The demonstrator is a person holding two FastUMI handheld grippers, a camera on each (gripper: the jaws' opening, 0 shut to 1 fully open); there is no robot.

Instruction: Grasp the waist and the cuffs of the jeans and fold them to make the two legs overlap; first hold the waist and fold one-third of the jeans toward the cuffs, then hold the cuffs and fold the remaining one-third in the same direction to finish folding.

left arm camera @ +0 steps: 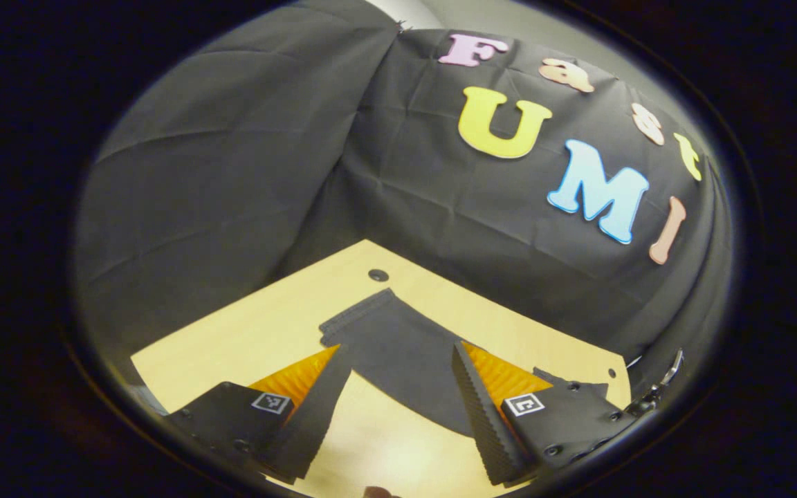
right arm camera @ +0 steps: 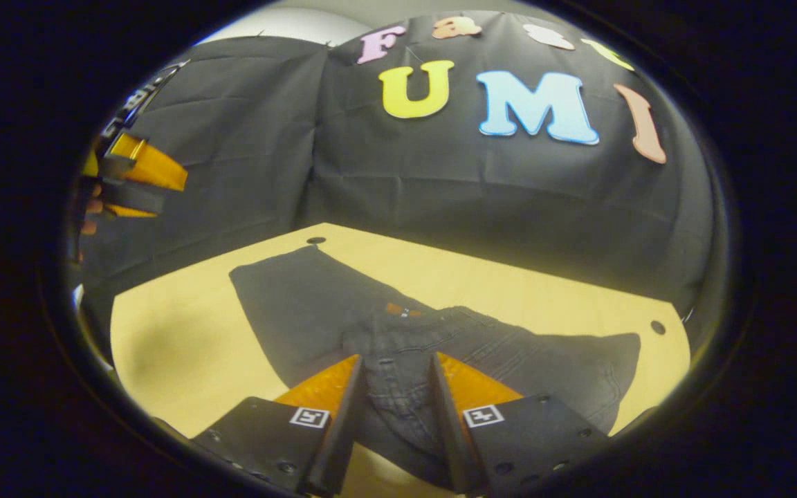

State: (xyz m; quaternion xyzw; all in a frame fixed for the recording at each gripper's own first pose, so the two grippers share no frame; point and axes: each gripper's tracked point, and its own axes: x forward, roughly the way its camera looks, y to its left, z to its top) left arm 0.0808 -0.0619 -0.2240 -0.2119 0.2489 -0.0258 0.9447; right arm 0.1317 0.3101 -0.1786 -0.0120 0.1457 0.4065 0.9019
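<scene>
Dark jeans (right arm camera: 343, 311) lie spread on the wooden worktop (right arm camera: 523, 283) ahead of and beneath the right tool (right arm camera: 395, 387), whose fingers stand parted over the waist, while the left tool (left arm camera: 398, 387), spread wide, hovers before a cuff (left arm camera: 360, 315).

Recording booth, staged rather than domestic: light wooden table (right arm camera: 509, 283) with round holes near its corners; creased black cloth wall (right arm camera: 246, 152) hung close behind and beside the table; pale room wall (right arm camera: 281, 24) visible above the cloth.
</scene>
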